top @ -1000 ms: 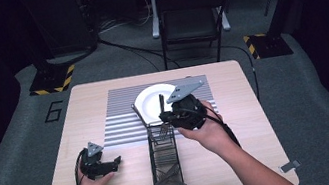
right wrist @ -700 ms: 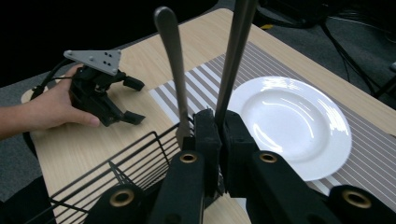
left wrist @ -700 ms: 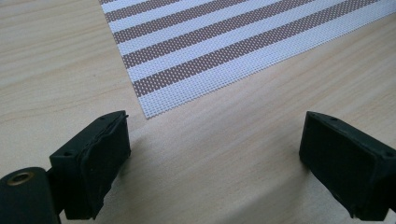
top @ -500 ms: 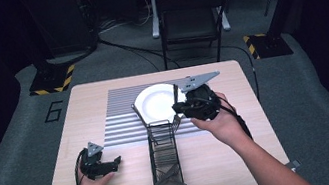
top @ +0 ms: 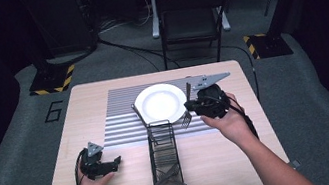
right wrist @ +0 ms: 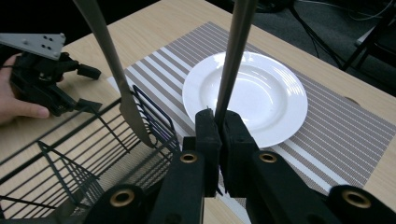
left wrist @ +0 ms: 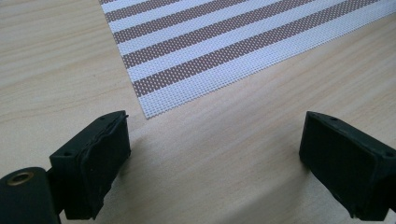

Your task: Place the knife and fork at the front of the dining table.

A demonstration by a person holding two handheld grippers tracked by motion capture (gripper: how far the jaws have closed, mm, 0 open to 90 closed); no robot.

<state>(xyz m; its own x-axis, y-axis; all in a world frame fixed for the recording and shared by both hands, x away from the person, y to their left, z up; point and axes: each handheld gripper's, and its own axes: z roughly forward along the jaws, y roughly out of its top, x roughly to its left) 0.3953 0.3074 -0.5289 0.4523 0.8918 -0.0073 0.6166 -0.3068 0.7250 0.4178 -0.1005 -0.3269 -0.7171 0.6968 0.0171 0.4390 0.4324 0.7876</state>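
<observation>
Our right gripper [right wrist: 219, 122] is clamped on a fork [top: 187, 114], held just right of the white plate [top: 160, 103] on the striped placemat [top: 120, 115]. Beside it, the black wire caddy [top: 165, 161] holds a knife [right wrist: 114, 60] leaning at its rim and more cutlery. Our left gripper [left wrist: 215, 154] rests spread apart on the table [top: 86, 93].

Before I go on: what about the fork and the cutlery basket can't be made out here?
- Fork: right gripper view cuts its handle at the top edge; the shut right gripper hides its tines.
- Basket: high view too small to identify the utensils inside.
- Knife: right gripper view cuts its handle at the top edge.
</observation>
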